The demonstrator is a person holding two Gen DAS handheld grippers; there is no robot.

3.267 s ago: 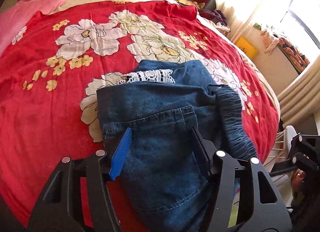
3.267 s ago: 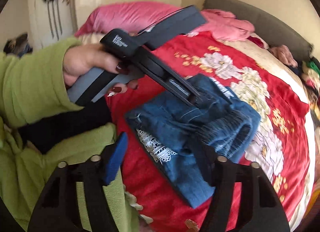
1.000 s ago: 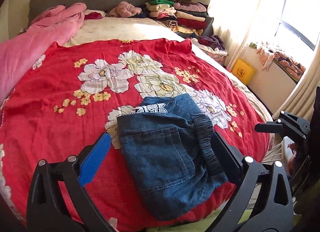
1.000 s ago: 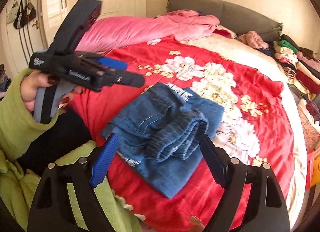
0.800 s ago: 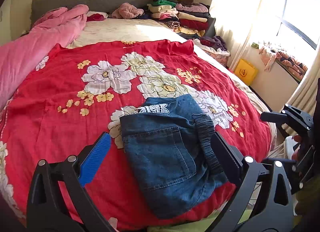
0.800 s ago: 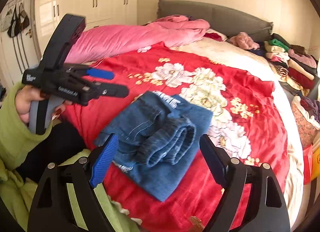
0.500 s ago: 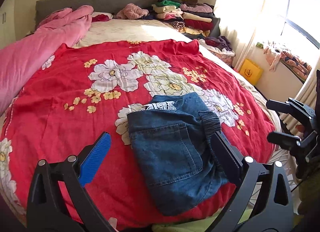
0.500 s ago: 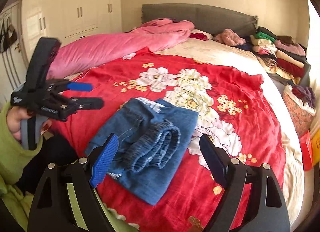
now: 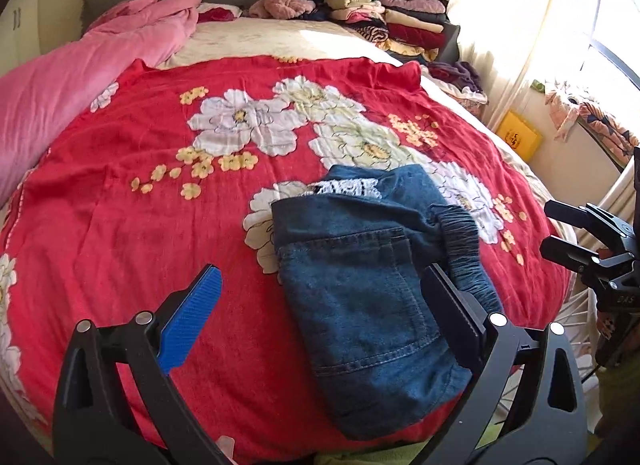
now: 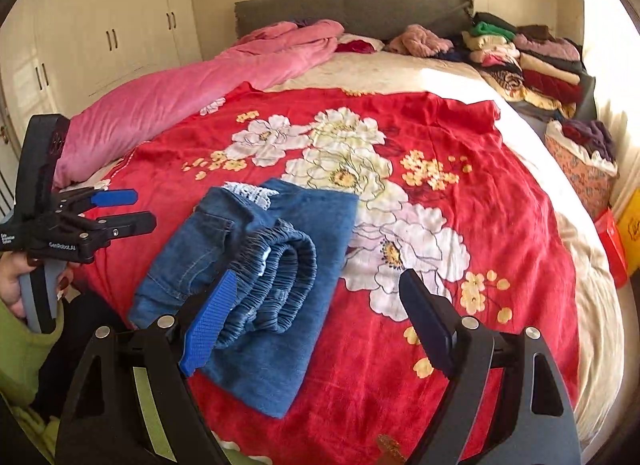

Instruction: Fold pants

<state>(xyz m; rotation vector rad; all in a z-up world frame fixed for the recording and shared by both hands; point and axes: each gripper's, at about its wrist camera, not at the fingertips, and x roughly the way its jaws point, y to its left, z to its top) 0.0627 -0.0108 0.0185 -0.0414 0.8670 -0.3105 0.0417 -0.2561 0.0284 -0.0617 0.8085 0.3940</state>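
Between the spread black fingers of the left gripper (image 9: 318,297), one faced with a blue ribbed pad, lies the folded bundle of blue denim pants (image 9: 360,265) with nothing pinched; the right gripper (image 10: 316,317) likewise stands wide and empty, just above the pants' gathered elastic waistband (image 10: 276,277). The pants rest near the foot edge of the red flower-printed bedspread (image 9: 140,205), back pocket up, a strip of white lace trim (image 9: 344,187) peeking from the far edge. The fold looks essentially done; to finish it well, I would press the bulging waistband roll flat and square the edges rather than take a new grip, since pulling one layer could undo the stack. Compared with a second ago, both grippers have drawn back from the pants, which show smaller and farther off, and the left gripper appears lower and farther aside in the right wrist view, while the bundle itself has kept its shape.
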